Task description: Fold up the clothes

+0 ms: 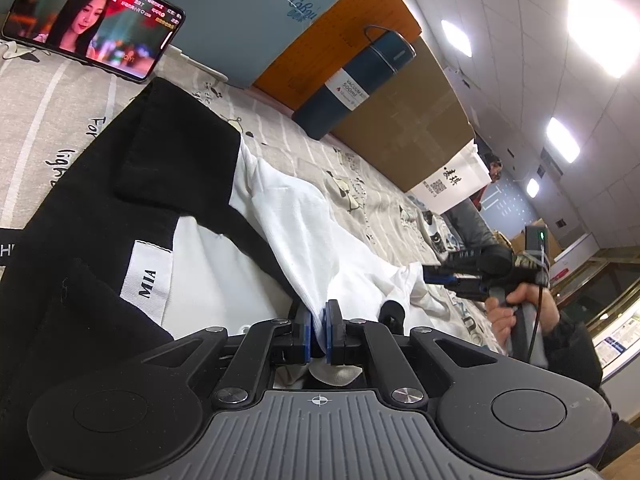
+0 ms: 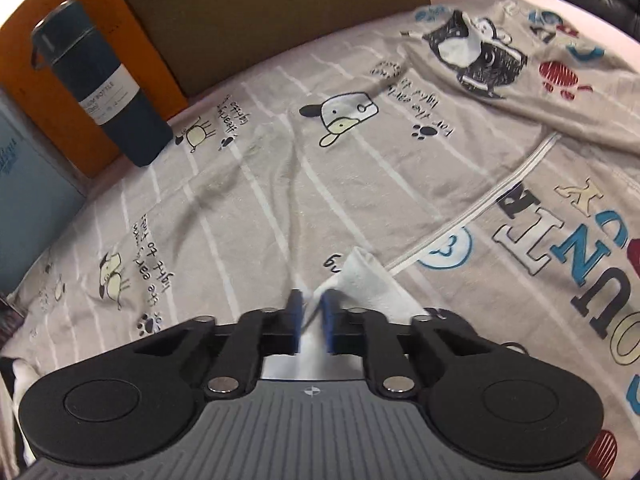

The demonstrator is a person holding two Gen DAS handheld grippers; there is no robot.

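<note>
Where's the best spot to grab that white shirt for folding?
By its loose outer edge, from above. The white shirt lies flat on the bed sheet, part under a black garment; the left gripper and right gripper already pinch such edges.

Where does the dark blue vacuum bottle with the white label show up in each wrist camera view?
Left wrist view: the dark blue vacuum bottle leans at upper centre, against the brown cardboard box.
Right wrist view: the bottle is at upper left, before the orange box.
Shared landmark: the grey cartoon-dog bedsheet it stands on.
</note>
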